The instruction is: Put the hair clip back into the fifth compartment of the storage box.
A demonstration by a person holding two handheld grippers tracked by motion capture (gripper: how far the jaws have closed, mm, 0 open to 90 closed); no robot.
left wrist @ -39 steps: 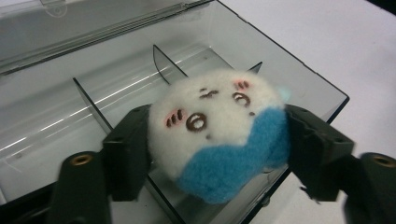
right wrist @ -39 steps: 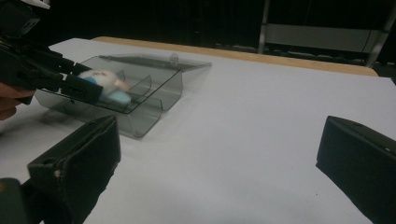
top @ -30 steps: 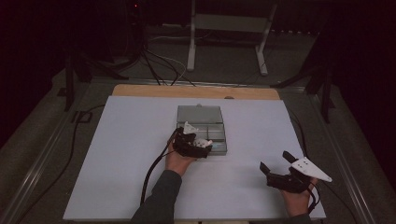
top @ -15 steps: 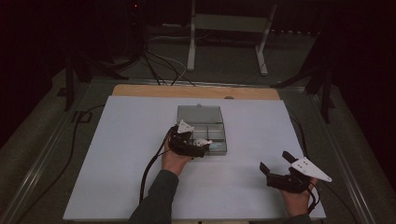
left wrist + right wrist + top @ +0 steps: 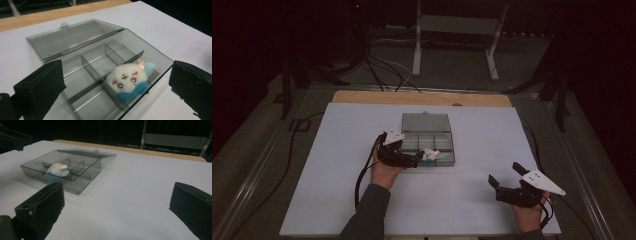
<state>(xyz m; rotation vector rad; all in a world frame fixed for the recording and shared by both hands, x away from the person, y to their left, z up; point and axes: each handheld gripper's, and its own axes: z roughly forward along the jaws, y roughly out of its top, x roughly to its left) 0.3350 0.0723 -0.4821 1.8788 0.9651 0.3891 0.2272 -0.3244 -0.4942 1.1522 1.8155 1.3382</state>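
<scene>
A small plush toy (image 5: 128,80) is seen lying in a near compartment of the clear organiser box (image 5: 87,61), roughly midway along the row by the high view, leaning on a divider. The placing step is judged to be finished. The left claw (image 5: 117,85) has just been opening and is spread wide, with the toy seen beyond its jaws, untouched by either pad. The right claw (image 5: 507,180) is held wide and empty above the near right part of the tabletop (image 5: 492,135), well apart from the box.

For the next move, the hinged lid (image 5: 72,37), laid flat behind the box, is likely to be swung over and pressed shut; a grip on its thin far edge or small tab would be called for, with the box steadied.

The toy is rounded, fuzzy and white, with a stitched face, a pink ear and a blue lower part. The box is of smoky transparent plastic, rigid and glossy, divided by thin walls into compartments. The tabletop is covered in matte white sheet, with a wooden strip (image 5: 422,98) showing at its far edge.
</scene>
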